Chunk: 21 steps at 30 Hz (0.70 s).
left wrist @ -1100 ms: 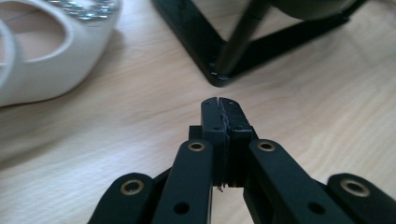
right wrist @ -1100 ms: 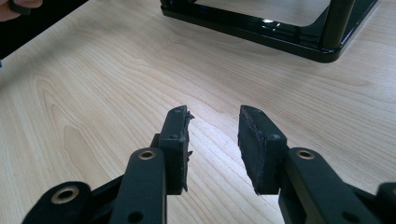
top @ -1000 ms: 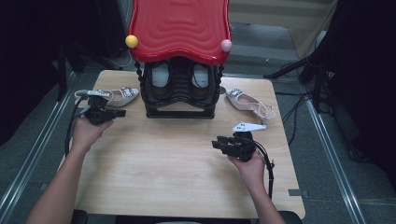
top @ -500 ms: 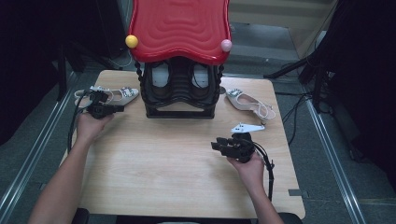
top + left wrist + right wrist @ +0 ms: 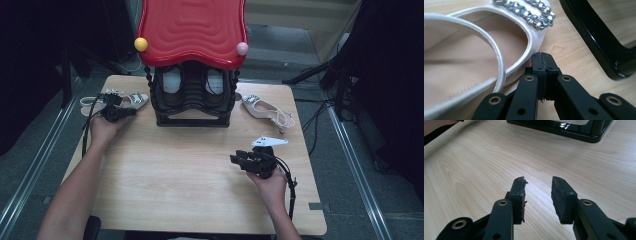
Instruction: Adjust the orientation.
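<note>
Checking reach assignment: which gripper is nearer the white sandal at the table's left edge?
Left. The left gripper, jaws shut, sits at the white sandal, by its toe rim. The right gripper hovers open over bare table, far across.

White slingback shoe [image 5: 474, 72], tan insole, silver rhinestone band [image 5: 529, 12] across the toe. Matching white shoe [image 5: 265, 111] at the far right. Glossy black shoe rack [image 5: 192, 97] under a wavy red top [image 5: 192, 30], with one yellow knob [image 5: 141, 44] and one pink knob [image 5: 242, 48]. Pale wood-grain table [image 5: 190, 170]. Black grippers.
</note>
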Available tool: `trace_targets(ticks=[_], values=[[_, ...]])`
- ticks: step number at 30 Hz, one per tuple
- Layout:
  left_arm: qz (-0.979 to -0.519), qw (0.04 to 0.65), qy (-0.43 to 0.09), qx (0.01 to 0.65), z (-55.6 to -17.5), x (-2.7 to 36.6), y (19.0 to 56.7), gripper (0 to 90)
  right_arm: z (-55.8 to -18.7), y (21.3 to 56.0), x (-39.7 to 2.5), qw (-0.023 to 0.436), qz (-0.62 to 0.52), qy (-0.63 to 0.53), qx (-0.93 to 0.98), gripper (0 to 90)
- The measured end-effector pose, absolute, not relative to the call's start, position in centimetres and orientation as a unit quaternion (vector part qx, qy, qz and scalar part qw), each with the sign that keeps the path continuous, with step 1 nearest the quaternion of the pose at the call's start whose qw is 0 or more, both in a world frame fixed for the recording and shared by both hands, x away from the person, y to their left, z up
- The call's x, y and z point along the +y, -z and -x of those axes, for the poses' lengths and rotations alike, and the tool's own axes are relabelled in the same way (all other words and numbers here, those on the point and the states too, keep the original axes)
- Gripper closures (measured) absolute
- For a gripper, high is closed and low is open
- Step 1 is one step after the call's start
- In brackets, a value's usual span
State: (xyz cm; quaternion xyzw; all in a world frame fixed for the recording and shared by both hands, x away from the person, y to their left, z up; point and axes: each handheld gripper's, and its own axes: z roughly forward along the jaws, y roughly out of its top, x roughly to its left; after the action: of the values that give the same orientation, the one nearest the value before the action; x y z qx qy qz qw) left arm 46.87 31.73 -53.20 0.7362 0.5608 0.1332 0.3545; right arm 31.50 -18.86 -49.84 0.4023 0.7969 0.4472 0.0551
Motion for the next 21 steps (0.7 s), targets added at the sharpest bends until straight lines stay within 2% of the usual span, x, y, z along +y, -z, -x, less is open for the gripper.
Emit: trace_targets(ticks=[7,21], values=[[-0.728,0.371,-0.110,0.565,-46.4,31.6,53.0,90.0,-31.4,50.0,-18.9,0.056,-0.404,-0.446,0.797,64.9],[-0.730,0.382,-0.115,0.556,-41.4,33.4,51.8,90.0,-32.6,50.1,-18.1,0.049,-0.394,-0.442,0.805,65.2]])
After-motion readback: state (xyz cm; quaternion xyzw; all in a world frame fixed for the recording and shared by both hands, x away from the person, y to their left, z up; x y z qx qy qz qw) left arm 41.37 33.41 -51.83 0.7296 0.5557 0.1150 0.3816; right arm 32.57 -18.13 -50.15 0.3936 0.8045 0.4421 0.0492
